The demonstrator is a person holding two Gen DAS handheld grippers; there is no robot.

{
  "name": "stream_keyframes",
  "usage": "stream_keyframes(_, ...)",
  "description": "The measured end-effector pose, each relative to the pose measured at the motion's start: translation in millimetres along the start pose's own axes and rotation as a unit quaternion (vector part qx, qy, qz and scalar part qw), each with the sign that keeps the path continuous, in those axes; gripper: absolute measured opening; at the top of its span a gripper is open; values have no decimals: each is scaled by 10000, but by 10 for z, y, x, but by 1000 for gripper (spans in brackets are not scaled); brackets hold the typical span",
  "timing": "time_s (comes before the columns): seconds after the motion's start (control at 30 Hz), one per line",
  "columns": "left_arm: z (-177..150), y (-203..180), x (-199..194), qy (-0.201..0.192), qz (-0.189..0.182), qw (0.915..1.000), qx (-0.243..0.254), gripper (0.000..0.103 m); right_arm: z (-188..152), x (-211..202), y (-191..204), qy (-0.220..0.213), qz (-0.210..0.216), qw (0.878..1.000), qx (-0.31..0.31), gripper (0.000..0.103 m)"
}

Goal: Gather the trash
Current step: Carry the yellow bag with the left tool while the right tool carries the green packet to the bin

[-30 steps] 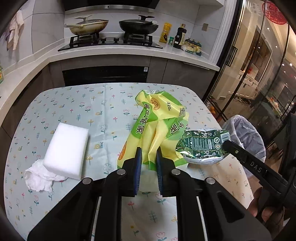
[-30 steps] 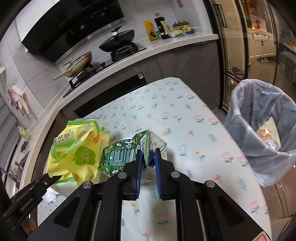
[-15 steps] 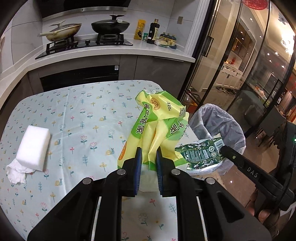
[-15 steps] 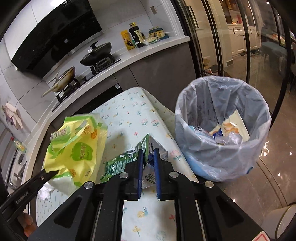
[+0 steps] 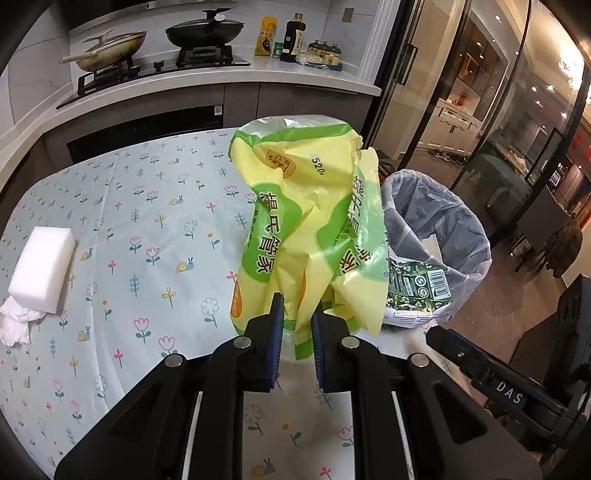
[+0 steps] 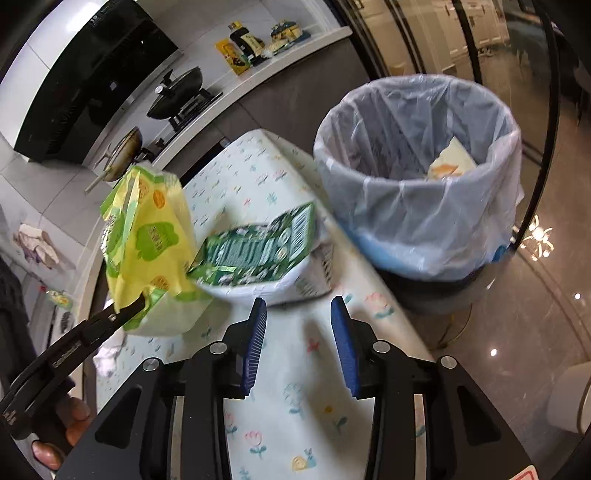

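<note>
My left gripper is shut on the lower edge of a crumpled yellow-green plastic bag, held up over the table's right end. The same bag hangs at the left of the right wrist view. My right gripper has its jaws opening and nothing sits between the pads. A green and white carton is blurred just ahead of them, free of the pads, above the table edge beside the bin. The bin, lined with a pale bag, stands on the floor by the table and holds some scraps.
The table wears a flowered cloth. A white sponge block and a crumpled tissue lie at its left end. Behind are a counter and a hob with two pans. Glass doors stand to the right.
Both grippers moved right, toward the bin. The right jaws opened and the green carton came out of them. The left gripper kept its hold on the yellow bag.
</note>
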State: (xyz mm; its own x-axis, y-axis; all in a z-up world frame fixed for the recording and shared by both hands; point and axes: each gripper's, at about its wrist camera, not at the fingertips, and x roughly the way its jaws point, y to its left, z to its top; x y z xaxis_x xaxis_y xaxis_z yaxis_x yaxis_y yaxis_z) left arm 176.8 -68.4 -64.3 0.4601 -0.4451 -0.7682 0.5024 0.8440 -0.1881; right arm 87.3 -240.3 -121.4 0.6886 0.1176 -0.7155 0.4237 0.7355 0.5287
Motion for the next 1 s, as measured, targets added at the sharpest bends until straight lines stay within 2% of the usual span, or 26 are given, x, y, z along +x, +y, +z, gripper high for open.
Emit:
stream_keyframes(0.2, -51, -23, 27, 67, 15, 10000, -1, 14, 29, 194, 7, 106, 646, 9963, 558, 38)
stream_keyframes(0.23, -53, -18, 34, 83, 21, 10000, 1, 14, 45, 212, -6, 82, 717, 9950, 688, 42)
stream_keyframes(0.27, -54, -11, 38, 96, 21, 10000, 2, 14, 67, 231, -28, 40, 807, 9932, 834, 48)
stream_keyframes(0.3, -59, -9, 44, 107, 21, 9999, 1, 14, 87, 255, -62, -17, 893, 9908, 1021, 50)
stream_keyframes(0.5, -63, 2, 63, 112, 6, 9999, 8, 14, 179, 390, -321, -94, 1104, 9744, 1954, 52)
stream_keyframes(0.6, -53, 2, 81, 114, 10, 9999, 31, 14, 253, 403, -355, -112, 1143, 9725, 2024, 48)
stream_keyframes(0.67, -52, -3, 82, 114, 7, 9999, 29, 13, 293, 410, -343, -84, 1196, 9731, 1966, 32)
stream_keyframes(0.73, -37, -17, 79, 100, 19, 9999, 38, 13, 336, 371, -318, -122, 1167, 9764, 1815, 26)
stream_keyframes(0.87, 62, -90, 62, 45, -34, 9999, 91, 13, 464, 222, -235, -355, 969, 9848, 1394, 18)
stream_keyframes(1.0, 192, -265, 45, -74, -101, 9996, 272, 10, 626, 26, -211, -640, 635, 9905, 1040, 16)
